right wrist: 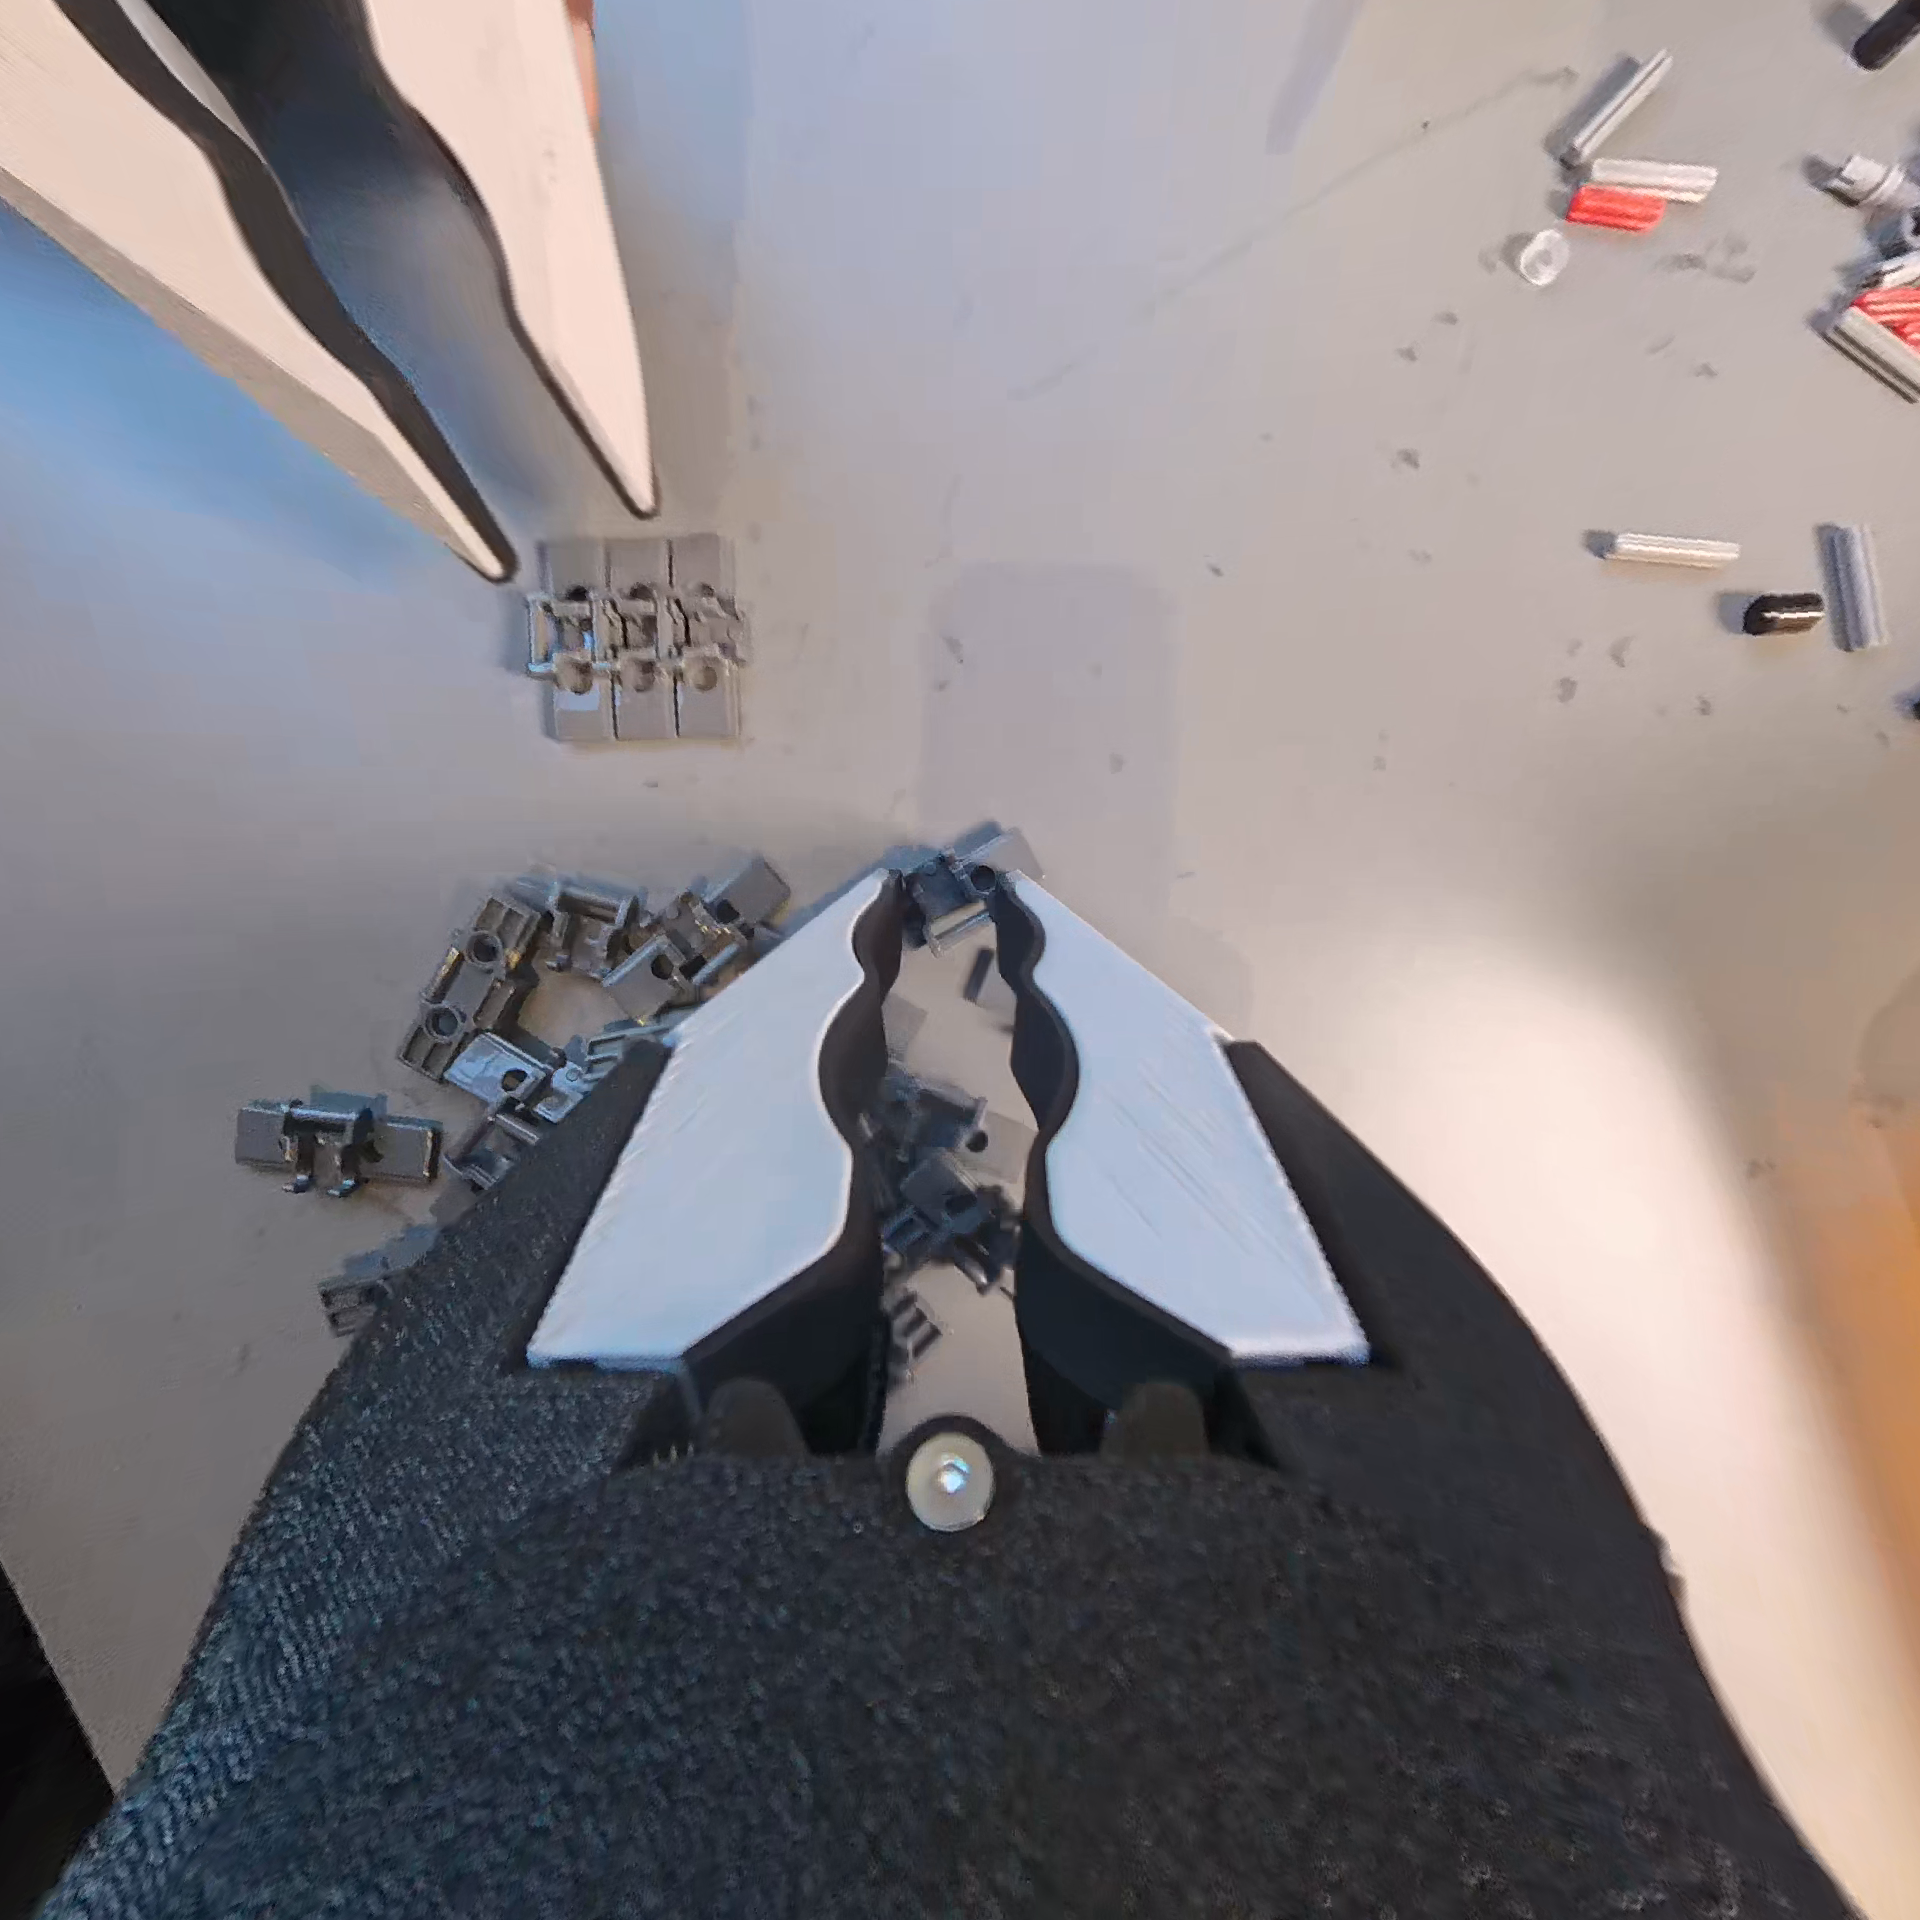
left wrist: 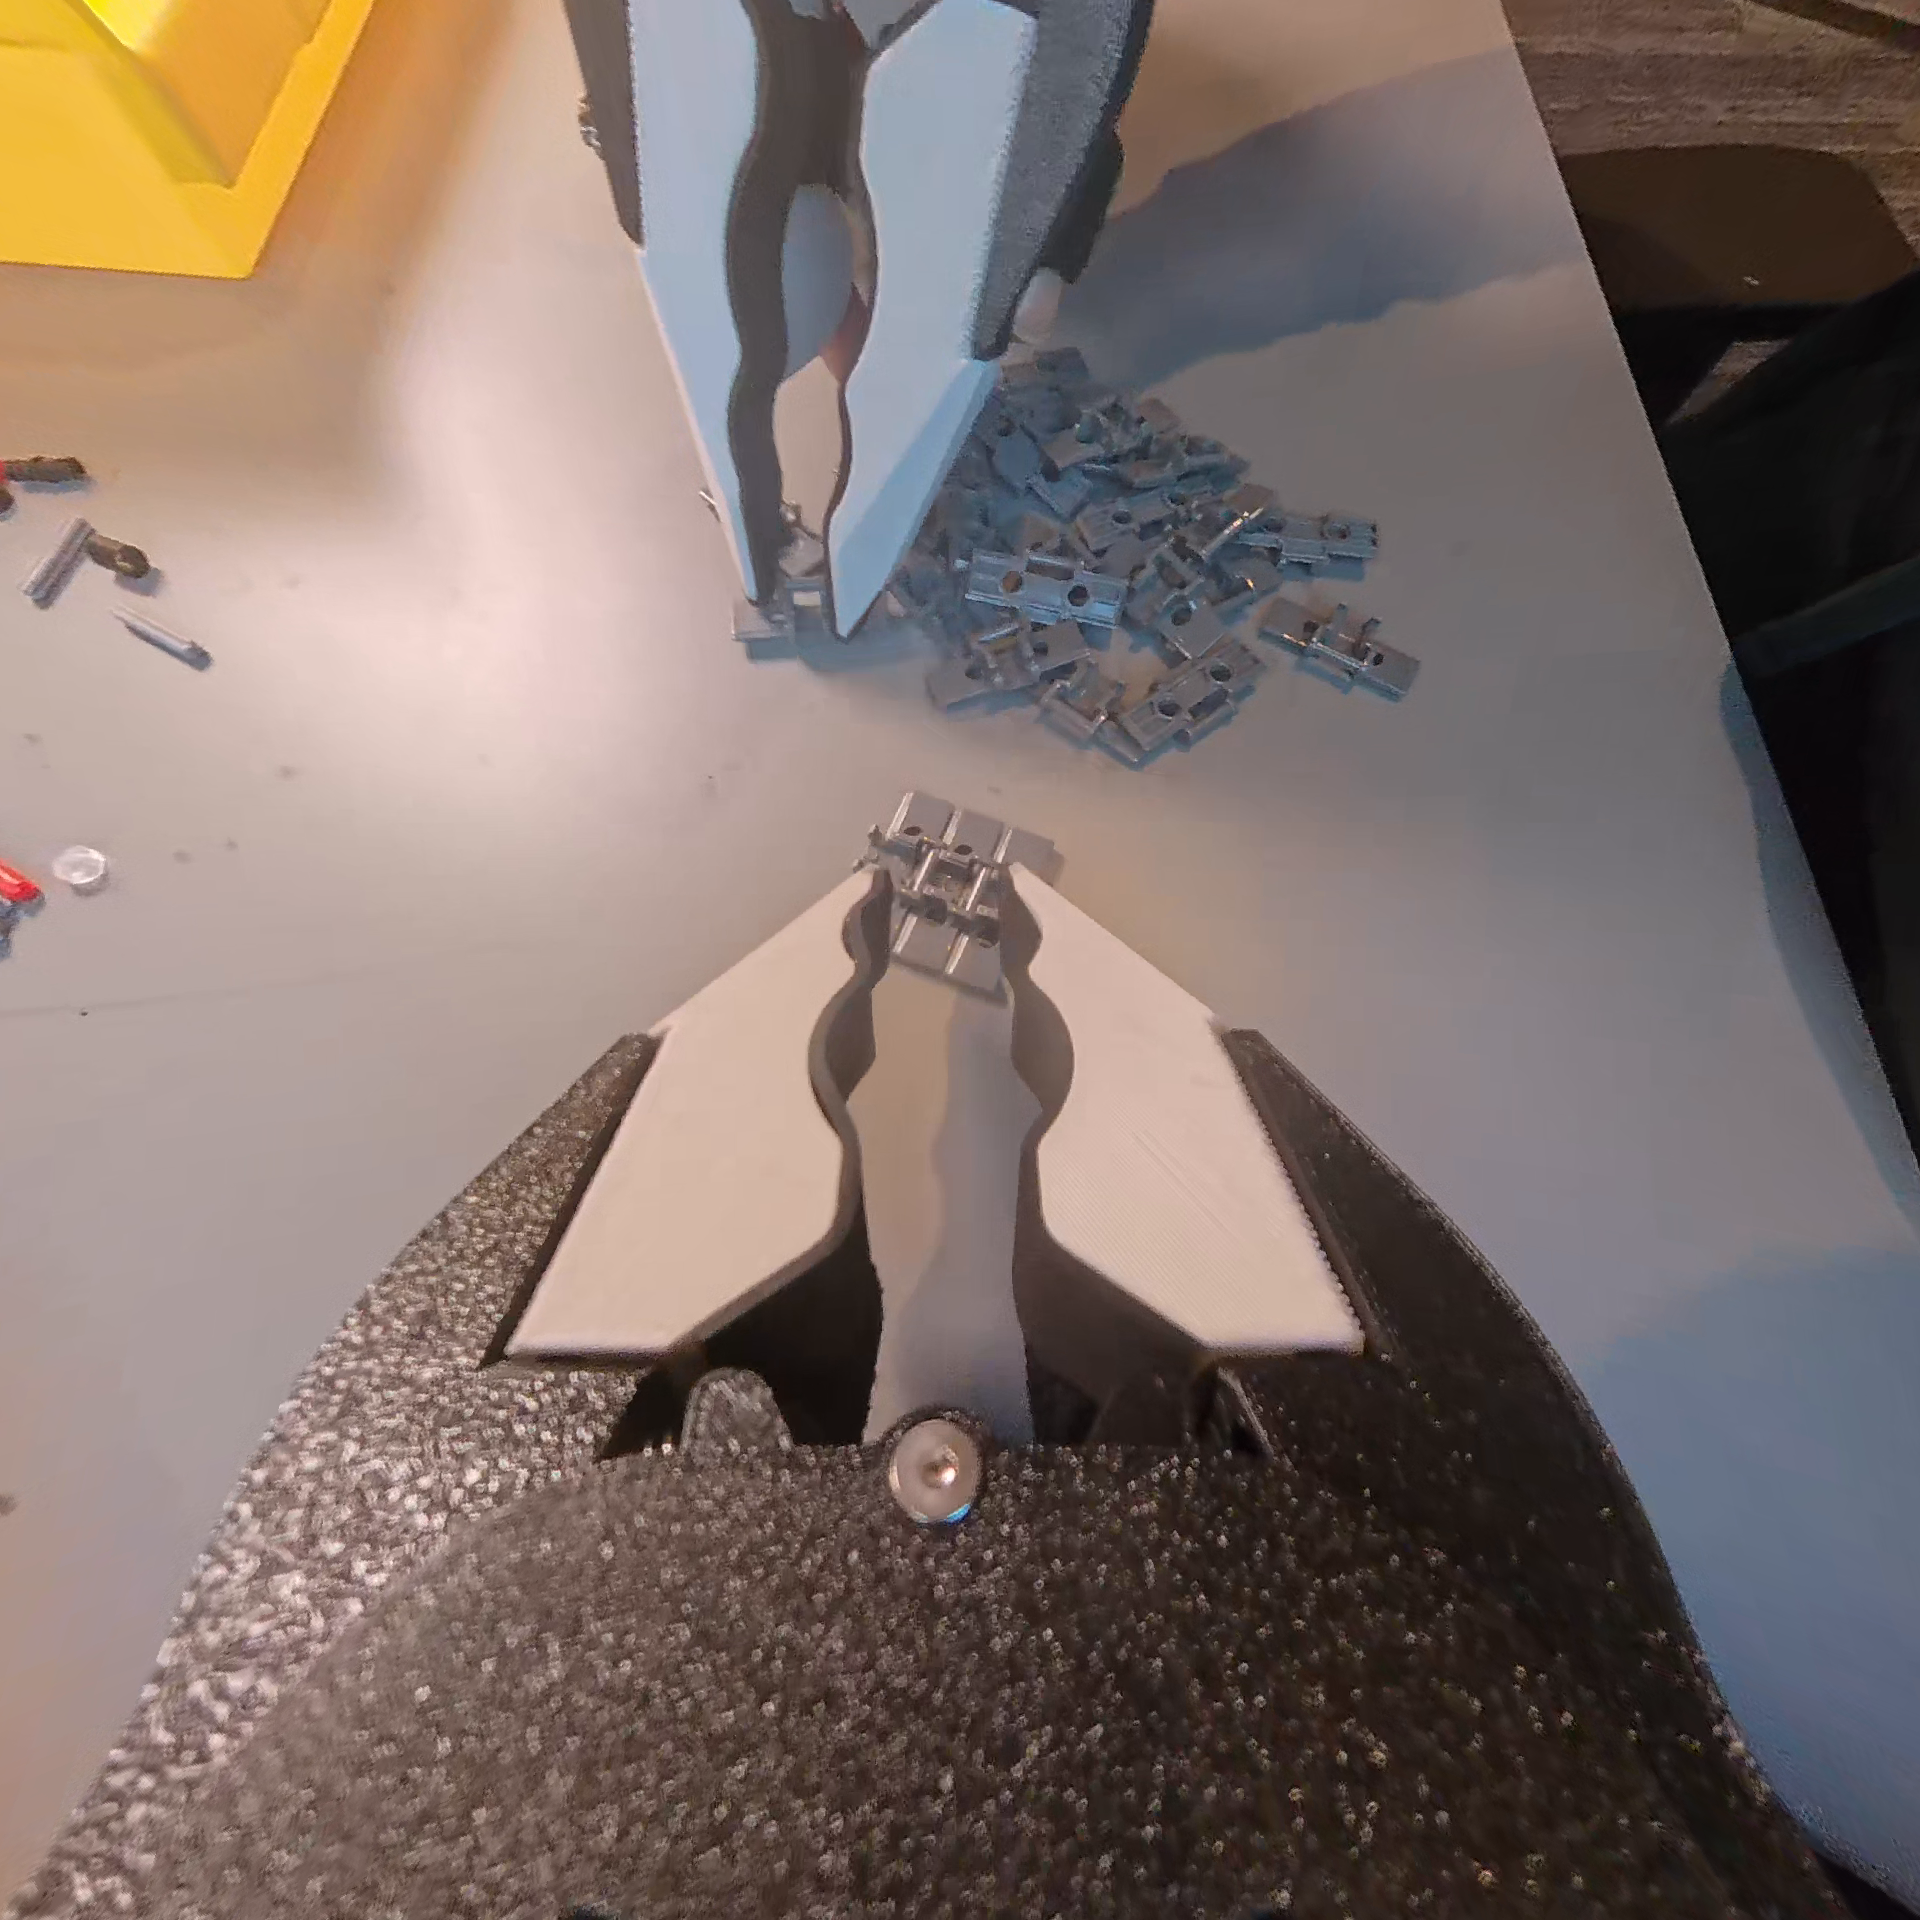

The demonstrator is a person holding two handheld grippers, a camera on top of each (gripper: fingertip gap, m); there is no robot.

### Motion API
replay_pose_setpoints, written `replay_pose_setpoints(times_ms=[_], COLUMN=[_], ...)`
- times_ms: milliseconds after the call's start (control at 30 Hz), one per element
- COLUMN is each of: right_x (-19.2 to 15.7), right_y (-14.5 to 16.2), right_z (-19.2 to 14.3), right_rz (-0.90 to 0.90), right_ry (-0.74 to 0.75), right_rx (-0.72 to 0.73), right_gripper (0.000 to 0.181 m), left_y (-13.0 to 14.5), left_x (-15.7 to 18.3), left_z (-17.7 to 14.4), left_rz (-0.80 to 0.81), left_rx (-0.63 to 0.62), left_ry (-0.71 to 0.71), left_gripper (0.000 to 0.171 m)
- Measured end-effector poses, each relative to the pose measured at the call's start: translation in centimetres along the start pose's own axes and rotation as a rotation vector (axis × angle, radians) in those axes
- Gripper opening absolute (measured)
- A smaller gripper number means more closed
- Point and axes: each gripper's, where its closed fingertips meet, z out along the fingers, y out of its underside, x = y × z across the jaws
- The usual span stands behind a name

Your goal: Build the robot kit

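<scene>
L tongs (left wrist: 951, 883) open over joined links (left wrist: 956, 894); R tongs (right wrist: 945, 883) grip link (right wrist: 951, 904).

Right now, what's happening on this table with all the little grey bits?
A person works two handheld grippers over a grey table. The left gripper sits at a short joined strip of grey track links, seemingly gripping it. The right gripper pinches a single link at the edge of the loose pile.

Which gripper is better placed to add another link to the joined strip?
Right, probably: the right gripper pinches a single grey plastic track link at the edge of the loose pile of links. The left gripper sits open at the joined three-link grey strip.
</scene>
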Motion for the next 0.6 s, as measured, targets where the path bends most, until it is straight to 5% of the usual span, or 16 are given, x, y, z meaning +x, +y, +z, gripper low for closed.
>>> replay_pose_setpoints(times_ms=[67,333,600], right_x=[-0.5,-1.6,-2.5], right_y=[-1.5,-10.9,-11.2], right_z=[-0.3,-6.4,-6.9], right_rz=[0.058,0.630,0.738], right_ry=[-0.035,-0.254,-0.221], right_rx=[0.096,0.888,1.038], right_gripper=[0.017,0.017,0.011], left_y=[-0.7,-6.8,-8.6], left_x=[-0.5,-2.6,-2.8], left_z=[-0.2,-3.7,-6.4], left_rz=[-0.028,-0.219,-0.072], left_rx=[0.043,0.461,0.575], left_ry=[-0.023,-0.129,-0.282], left_gripper=[0.021,0.034,0.005])
